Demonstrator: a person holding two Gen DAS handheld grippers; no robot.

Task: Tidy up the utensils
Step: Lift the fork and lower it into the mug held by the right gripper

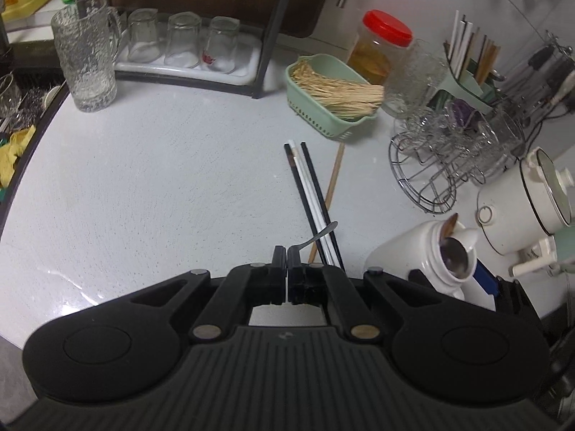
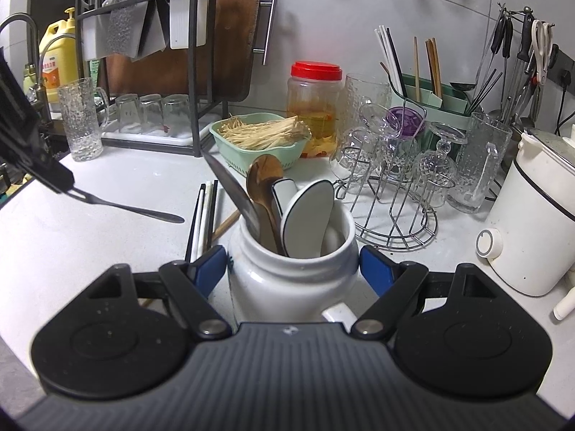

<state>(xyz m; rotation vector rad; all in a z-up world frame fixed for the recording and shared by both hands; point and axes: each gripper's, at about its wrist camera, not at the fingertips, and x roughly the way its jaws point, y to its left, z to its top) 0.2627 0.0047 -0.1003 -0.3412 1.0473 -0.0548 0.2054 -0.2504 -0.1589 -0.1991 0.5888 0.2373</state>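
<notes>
Left gripper (image 1: pixel 286 251) clamped on metal utensil (image 1: pixel 320 234); right gripper (image 2: pixel 293 269) gripping white jar (image 2: pixel 287 280); labels unreadable.

2 close wrist views, shared countertop (image 1: pixel 143 179)

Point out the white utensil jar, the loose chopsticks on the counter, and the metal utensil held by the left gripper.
white utensil jar (image 2: pixel 287 280): right wrist view, front of its belly.
loose chopsticks (image 1: pixel 305 183): left wrist view, middle of the white one.
metal utensil (image 2: pixel 143 212): right wrist view, mid-handle, above the counter.
</notes>
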